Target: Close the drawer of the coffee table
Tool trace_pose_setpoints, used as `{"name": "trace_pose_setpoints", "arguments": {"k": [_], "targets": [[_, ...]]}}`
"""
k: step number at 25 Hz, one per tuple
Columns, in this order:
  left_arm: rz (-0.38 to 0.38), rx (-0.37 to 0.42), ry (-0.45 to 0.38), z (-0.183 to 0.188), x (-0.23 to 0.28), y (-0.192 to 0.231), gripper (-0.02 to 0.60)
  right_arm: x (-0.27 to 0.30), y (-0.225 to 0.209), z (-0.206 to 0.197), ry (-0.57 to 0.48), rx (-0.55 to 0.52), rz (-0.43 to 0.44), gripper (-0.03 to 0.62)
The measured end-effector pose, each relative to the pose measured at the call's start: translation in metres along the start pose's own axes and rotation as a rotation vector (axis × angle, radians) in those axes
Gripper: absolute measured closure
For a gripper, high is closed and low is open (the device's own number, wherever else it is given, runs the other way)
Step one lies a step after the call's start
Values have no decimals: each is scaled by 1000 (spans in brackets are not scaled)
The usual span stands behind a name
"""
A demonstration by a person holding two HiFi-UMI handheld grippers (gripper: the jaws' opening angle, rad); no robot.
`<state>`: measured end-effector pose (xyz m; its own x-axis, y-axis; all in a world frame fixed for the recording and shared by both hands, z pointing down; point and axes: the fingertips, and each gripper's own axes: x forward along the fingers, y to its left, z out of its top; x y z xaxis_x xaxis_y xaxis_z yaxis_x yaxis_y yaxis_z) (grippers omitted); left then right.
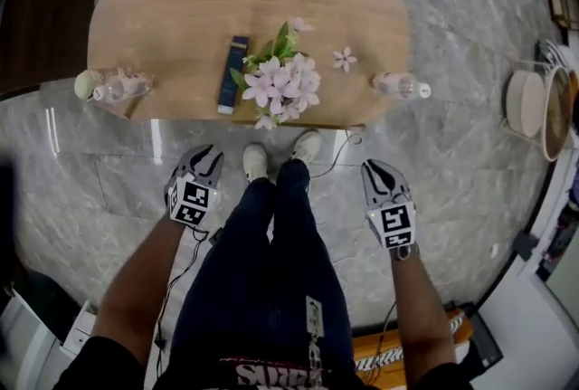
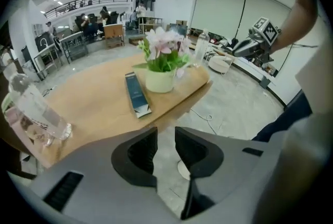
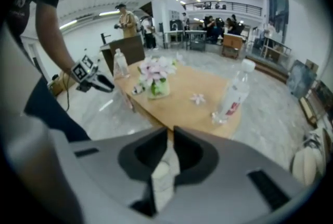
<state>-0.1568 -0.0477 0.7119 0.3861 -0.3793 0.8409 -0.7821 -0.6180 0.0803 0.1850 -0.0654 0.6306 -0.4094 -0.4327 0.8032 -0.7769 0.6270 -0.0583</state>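
left gripper [image 1: 207, 153] ajar beside coffee table [image 1: 163, 17]

The right tool [image 3: 170, 133], jaws drawn together on nothing, points at the near edge of the wooden surface [image 3: 179, 108]. On it stand potted flowers [image 3: 156, 80], a loose blossom [image 3: 197, 98], a near bottle [image 3: 234, 94] and a far bottle [image 3: 120, 64]. The left tool [image 3: 106, 84] hangs at left.

An oval light-wood coffee table [image 1: 181, 8] stands on a grey marble floor [image 1: 452, 17]. A pale pot of pink flowers [image 1: 282, 82] sits near its front edge. Just left of the pot lies a slim dark-blue box [image 1: 233, 74], and to the right a loose pink blossom [image 1: 344, 60]. Well beyond on each side is a clear plastic bottle, the left bottle [image 1: 113, 85] and the right bottle [image 1: 403, 87].
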Motion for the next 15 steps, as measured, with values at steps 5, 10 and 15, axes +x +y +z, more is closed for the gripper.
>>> {"name": "trace_pose_setpoints", "arguments": {"k": [5,10,15], "targets": [[-7,54,102,-45,67,1,387,61,-27,-81,168,-107,34,472],[8,118,102,-50,120,2,317,114,-69,-139,283,-225,8,391],[48,169,89,-40,148,4,305,157,-81,-156,318,-448,53,362]]}}
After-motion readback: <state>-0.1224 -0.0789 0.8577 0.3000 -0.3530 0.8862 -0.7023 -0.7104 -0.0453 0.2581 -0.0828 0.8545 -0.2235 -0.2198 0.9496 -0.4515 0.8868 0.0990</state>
